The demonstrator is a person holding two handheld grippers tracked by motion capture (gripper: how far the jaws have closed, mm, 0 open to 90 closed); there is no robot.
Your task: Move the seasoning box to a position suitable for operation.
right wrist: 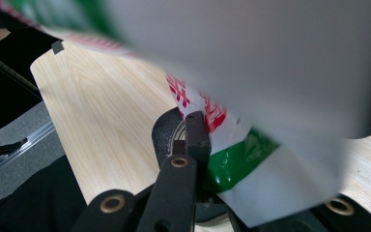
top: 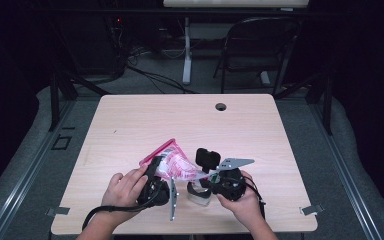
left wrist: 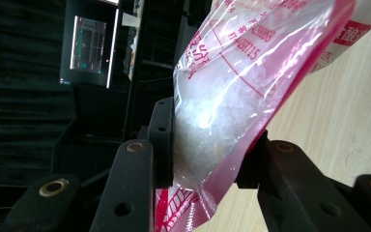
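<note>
My left gripper and right gripper, side by side, both clamp tight, forearms low.

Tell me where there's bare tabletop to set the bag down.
The far half of the table, between the cable hole and the bag, is bare. So are the strips along its left and right edges. The near middle is crowded: both grippers, left and right, the bag and a black ring.

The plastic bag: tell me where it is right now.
In the high view the plastic bag is held over the table's near edge, between the left gripper and the right gripper.
</note>
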